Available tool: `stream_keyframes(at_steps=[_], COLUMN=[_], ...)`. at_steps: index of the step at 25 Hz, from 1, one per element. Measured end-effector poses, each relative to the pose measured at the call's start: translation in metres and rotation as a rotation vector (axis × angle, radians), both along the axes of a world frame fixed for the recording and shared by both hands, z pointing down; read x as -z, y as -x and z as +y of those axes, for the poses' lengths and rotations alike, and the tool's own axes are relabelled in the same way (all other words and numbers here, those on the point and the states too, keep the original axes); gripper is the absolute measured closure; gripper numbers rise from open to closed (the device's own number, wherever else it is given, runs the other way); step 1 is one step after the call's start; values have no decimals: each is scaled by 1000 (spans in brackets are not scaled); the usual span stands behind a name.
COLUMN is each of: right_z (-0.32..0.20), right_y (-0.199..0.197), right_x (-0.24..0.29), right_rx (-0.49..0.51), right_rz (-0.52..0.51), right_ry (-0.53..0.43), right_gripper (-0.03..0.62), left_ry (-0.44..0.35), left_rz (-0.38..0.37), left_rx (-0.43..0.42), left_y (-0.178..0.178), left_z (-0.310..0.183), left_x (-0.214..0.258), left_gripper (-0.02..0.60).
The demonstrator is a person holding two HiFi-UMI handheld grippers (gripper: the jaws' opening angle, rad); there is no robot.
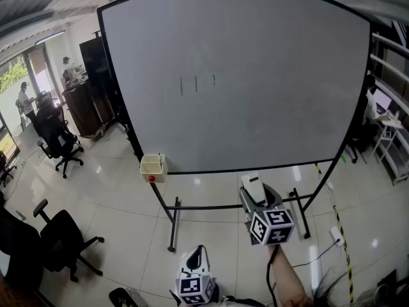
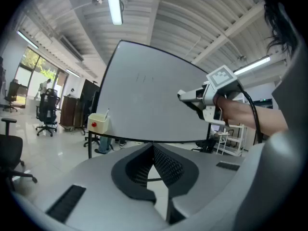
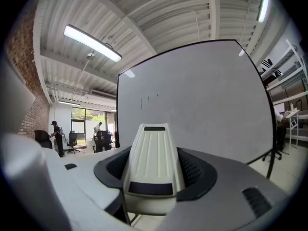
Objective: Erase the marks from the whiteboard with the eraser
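Note:
A large whiteboard (image 1: 255, 88) on a black wheeled stand fills the head view. Three short dark marks (image 1: 197, 84) sit on its upper middle; these marks (image 3: 149, 100) also show in the right gripper view. My right gripper (image 1: 254, 185) is held up below the board's bottom edge, shut on a white eraser (image 3: 153, 159) that points at the board. The eraser (image 1: 253, 184) shows white at the gripper's tip. My left gripper (image 2: 153, 154) hangs low near my body, jaws shut with nothing between them. In the left gripper view the right gripper (image 2: 195, 98) is seen from the side.
A small cream box (image 1: 153, 166) with a red dot hangs on the board's lower left edge. Black office chairs (image 1: 59, 141) and people stand at the left. A yellow-black taped line (image 1: 340, 229) and a cable cross the floor at the right. Shelving (image 1: 390, 133) is at the far right.

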State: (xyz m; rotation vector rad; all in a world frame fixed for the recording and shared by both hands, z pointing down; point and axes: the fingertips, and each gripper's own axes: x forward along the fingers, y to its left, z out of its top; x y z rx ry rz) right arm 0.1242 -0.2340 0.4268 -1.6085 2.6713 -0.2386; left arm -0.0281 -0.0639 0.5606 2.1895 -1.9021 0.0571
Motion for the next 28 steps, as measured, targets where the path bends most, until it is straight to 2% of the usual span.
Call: stream_keyframes(at_steps=[6, 9, 12, 16, 20, 23, 28], right_z=[-123, -185, -238, -284, -293, -290, -280], right_y=[35, 52, 57, 56, 58, 81, 156], right_x=[115, 160, 193, 221, 220, 207, 182], right_rx=[-77, -122, -209, -343, -465, -442, -301], right_rz=[43, 18, 11, 50, 132, 155, 287], right_ry=[-200, -227, -245, -273, -307, -311, -320], right_gripper=[318, 318, 318, 318, 319, 319, 318], left_ry=[-21, -47, -74, -80, -53, -42, -44], left_rz=[-16, -22, -25, -11, 4, 16, 30], left_rx=[-29, -64, -77, -60, -72, -64, -77], left_y=[39, 65, 98, 136, 151, 156, 146], left_z=[-71, -120, -162, -205, -225, -237, -249], left_x=[1, 14, 27, 30, 24, 21, 21], left_gripper=[588, 588, 588, 588, 588, 588, 588])
